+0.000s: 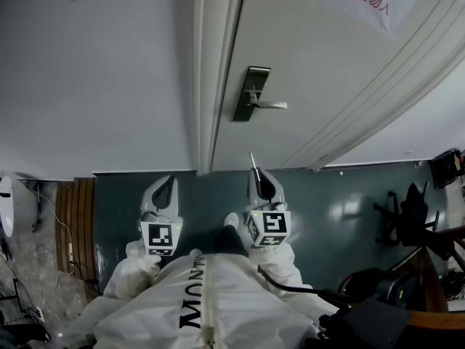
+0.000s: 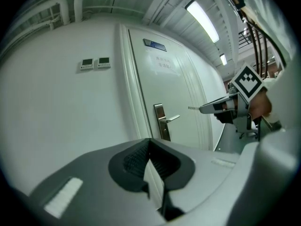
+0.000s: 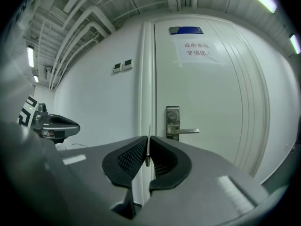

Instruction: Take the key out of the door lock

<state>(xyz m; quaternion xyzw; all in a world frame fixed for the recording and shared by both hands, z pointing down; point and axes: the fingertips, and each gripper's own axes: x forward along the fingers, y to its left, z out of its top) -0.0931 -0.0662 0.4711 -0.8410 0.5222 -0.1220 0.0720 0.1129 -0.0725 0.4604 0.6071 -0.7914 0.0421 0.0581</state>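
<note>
Right gripper (image 3: 148, 150) pinched tight on the thin metal key (image 3: 147, 147), key out of the door lock (image 1: 252, 93) and well apart from it, left gripper (image 2: 151, 158) beside it, jaws closed together on nothing.

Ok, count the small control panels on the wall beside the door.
2. The left panel and the right panel sit side by side on the wall, left of the door. More could lie outside the views.
</note>
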